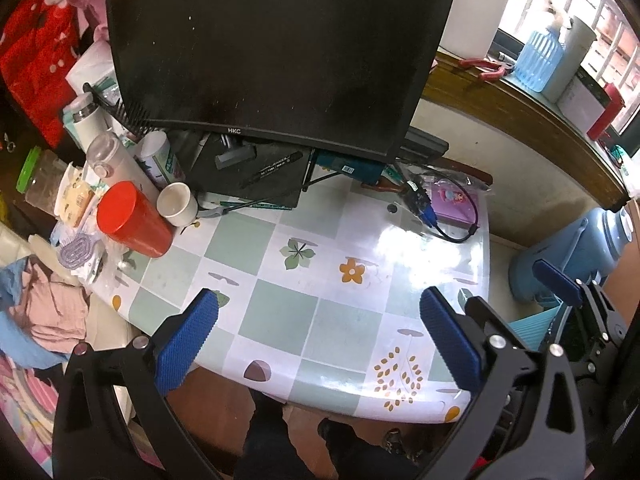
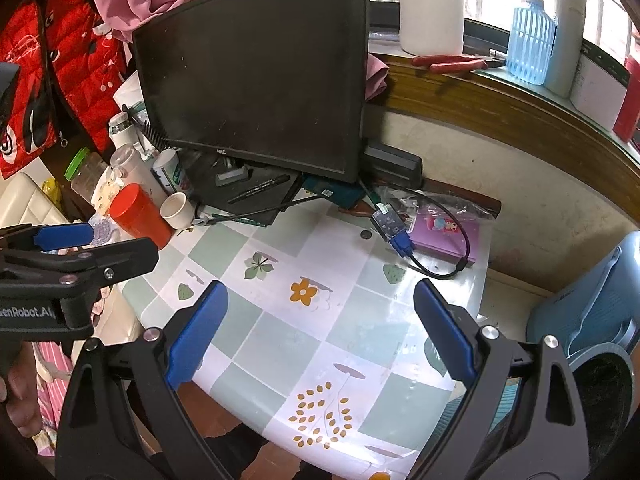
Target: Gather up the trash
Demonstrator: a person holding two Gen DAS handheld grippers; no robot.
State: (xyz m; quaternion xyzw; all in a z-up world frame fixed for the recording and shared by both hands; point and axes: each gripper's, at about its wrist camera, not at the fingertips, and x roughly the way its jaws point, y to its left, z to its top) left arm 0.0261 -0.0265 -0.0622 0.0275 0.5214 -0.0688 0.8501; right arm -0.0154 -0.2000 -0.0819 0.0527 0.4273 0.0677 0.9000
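Note:
My left gripper (image 1: 318, 338) is open and empty, held above the front edge of the table with the flowered tile-pattern cloth (image 1: 280, 280). My right gripper (image 2: 320, 330) is also open and empty over the same table (image 2: 304, 332). Crumpled wrappers and snack packets (image 1: 78, 200) lie at the table's left edge beside a red cup (image 1: 132, 220); they also show in the right wrist view (image 2: 102, 232). A blue trash bin (image 2: 592, 320) stands on the floor to the right of the table, and it also shows in the left wrist view (image 1: 568, 252).
A black HKC monitor (image 1: 276, 48) stands at the back. A white cup (image 1: 178, 204), bottles (image 1: 116, 160), a purple notebook (image 1: 456, 204) with a blue-plug cable (image 1: 424, 212) and a coin (image 1: 393, 208) lie on the table. Clothes (image 1: 52, 308) lie left.

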